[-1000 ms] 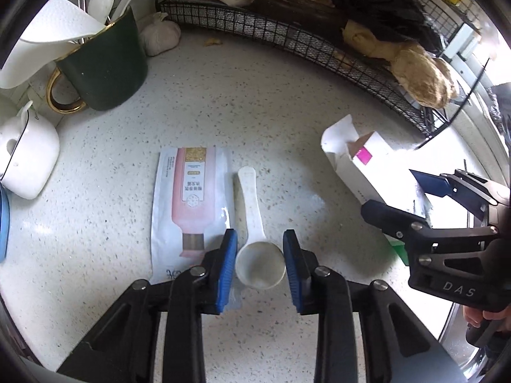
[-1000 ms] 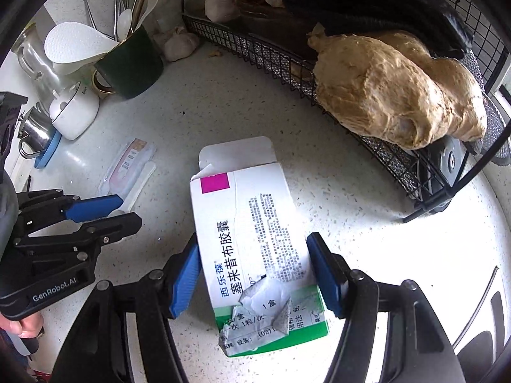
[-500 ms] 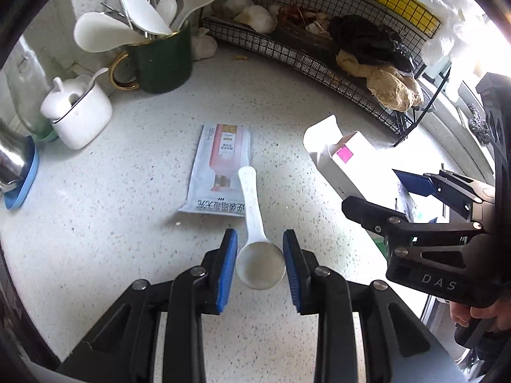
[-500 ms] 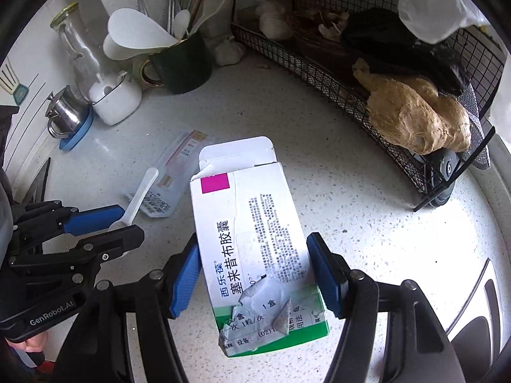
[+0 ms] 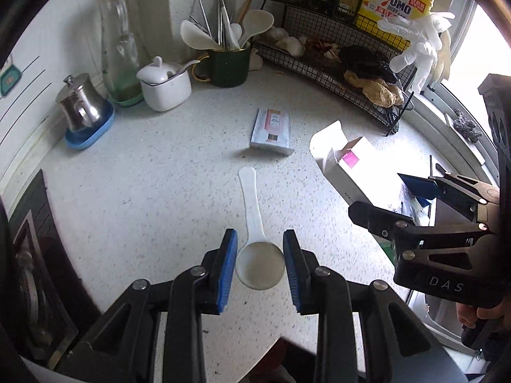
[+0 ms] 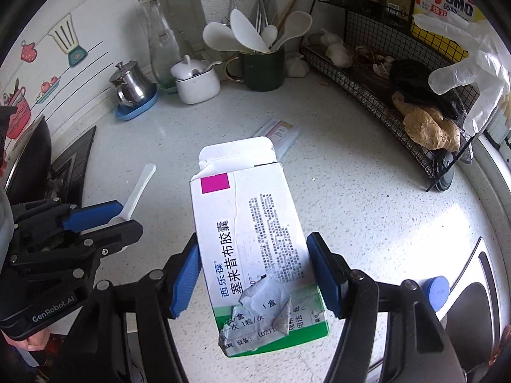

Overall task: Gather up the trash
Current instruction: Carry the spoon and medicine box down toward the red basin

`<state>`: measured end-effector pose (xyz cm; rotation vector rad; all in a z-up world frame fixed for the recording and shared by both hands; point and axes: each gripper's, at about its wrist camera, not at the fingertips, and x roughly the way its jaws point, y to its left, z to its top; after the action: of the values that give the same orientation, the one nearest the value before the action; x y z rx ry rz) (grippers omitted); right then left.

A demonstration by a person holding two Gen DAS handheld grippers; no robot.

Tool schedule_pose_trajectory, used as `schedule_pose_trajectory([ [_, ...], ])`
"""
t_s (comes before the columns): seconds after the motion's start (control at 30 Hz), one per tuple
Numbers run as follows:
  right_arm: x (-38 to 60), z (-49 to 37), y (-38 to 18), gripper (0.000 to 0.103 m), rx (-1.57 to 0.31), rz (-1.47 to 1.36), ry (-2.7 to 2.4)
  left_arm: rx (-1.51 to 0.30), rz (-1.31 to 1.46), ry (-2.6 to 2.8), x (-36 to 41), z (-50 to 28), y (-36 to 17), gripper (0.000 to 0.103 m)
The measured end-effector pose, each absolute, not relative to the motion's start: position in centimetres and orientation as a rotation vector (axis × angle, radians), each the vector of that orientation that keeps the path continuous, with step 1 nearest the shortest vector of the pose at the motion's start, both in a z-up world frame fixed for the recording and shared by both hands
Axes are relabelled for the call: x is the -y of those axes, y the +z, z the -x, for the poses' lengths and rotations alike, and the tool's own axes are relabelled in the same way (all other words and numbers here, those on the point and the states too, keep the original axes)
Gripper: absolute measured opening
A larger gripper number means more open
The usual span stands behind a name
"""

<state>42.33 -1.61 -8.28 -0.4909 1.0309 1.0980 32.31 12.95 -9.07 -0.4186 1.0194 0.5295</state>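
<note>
My left gripper (image 5: 259, 234) is shut on the bowl of a white plastic spoon (image 5: 249, 191), held above the speckled counter (image 5: 159, 191) with its handle pointing away. Its blue pads press both sides of the bowl. My right gripper (image 6: 254, 242) is shut on a torn white-and-green medicine box (image 6: 242, 198) with its top flap open. A pink-and-white sachet (image 5: 271, 127) lies flat on the counter beyond both grippers. In the right wrist view the left gripper (image 6: 127, 217) and its spoon (image 6: 140, 185) are at the left. In the left wrist view the right gripper (image 5: 378, 191) and box (image 5: 348, 162) are at the right.
A black wire rack (image 5: 335, 63) with ginger and garlic lines the back right, with clear gloves (image 5: 418, 41) hanging over it. A green mug of utensils (image 5: 228, 63), white lidded pot (image 5: 164, 87), steel pot (image 5: 81, 105) and glass carafe (image 5: 116, 48) stand at the back left. A sink (image 6: 479, 287) lies right.
Both grippers have risen and pulled back from the counter, carrying the spoon and the box. The sachet has stayed on the counter and now looks smaller and farther off.
</note>
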Motion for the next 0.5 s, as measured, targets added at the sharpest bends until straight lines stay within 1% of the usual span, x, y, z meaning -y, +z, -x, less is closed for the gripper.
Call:
schedule_pose_trajectory([
  [0.5, 6.3, -26.5, -7.5, 0.063, -1.013, 0.53, 1.176, -0.977, 0.472, 0.617, -4.9, -14.4, -8.5, 0.027],
])
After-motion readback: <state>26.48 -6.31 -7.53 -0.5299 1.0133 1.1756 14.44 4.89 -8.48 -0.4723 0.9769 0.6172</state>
